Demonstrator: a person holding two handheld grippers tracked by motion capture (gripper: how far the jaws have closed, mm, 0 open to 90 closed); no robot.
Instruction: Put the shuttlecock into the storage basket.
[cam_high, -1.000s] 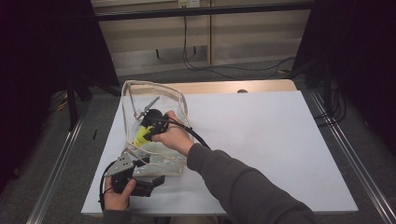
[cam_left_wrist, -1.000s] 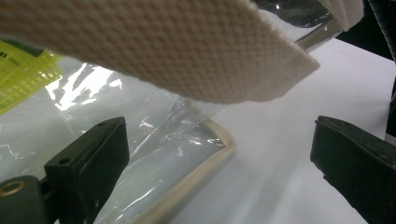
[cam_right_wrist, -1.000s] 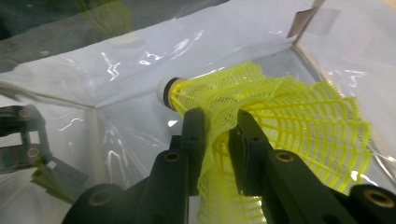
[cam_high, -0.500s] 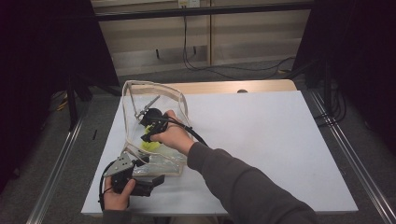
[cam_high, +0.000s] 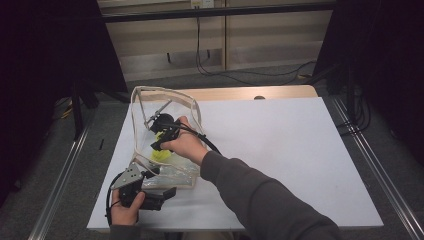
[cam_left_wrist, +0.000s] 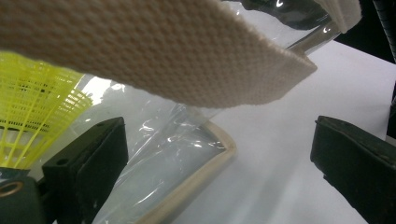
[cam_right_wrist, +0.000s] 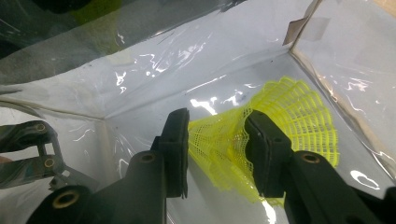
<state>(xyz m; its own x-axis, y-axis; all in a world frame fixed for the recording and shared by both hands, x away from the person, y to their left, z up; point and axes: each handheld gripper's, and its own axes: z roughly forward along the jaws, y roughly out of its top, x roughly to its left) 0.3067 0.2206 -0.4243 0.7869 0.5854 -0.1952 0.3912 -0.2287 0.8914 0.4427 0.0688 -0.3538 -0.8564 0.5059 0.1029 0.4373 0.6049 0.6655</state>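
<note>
1. While my right tool (cam_right_wrist: 217, 140) reached inside the clear bag (cam_high: 186, 107), its jaws had just been easing apart, the yellow shuttlecock (cam_right_wrist: 275, 130) lying between them on the bag's floor.
2. Whether the pads touched its skirt, I could not tell.
3. My left tool (cam_high: 167, 192) sat at the near left of the table (cam_high: 300, 150), jaws wide open beside the bag's near edge, holding nothing.

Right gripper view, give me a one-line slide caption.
Right tongs flank a yellow plastic shuttlecock inside a clear plastic bag.
</note>
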